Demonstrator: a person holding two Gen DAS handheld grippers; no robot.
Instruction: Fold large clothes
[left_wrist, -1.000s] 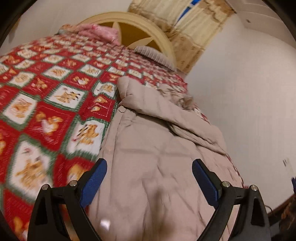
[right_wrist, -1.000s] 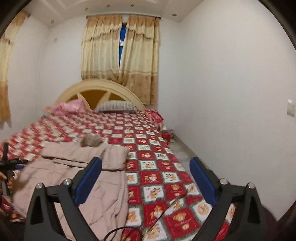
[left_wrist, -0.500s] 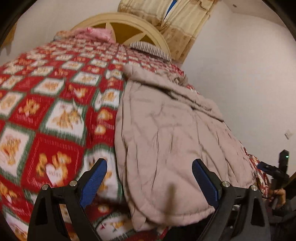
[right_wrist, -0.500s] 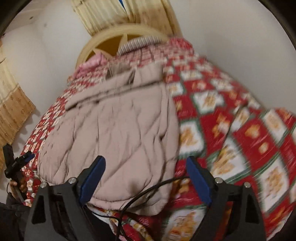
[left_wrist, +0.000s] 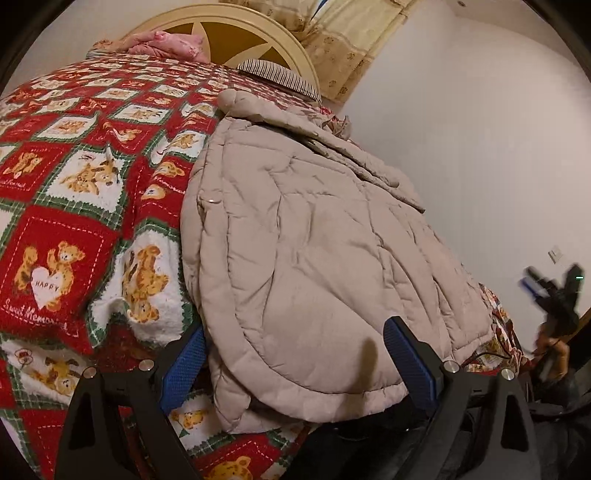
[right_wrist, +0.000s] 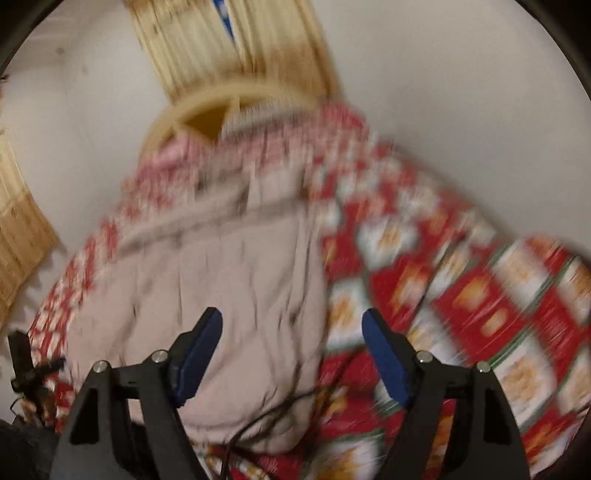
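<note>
Bed: red, white and green bear-patterned blanket, cream arched headboard at the far end. Padded beige coat: large, lying flat lengthwise on the bed, near hem at the near edge of the bed. Striped pillow and pink pillow: far end, against the headboard. Left gripper: fingers wide, straddling the coat's near hem, pads not pressing. Right gripper: jaws closing, the coat's near right edge between them, not yet gripped; view blurred.
</note>
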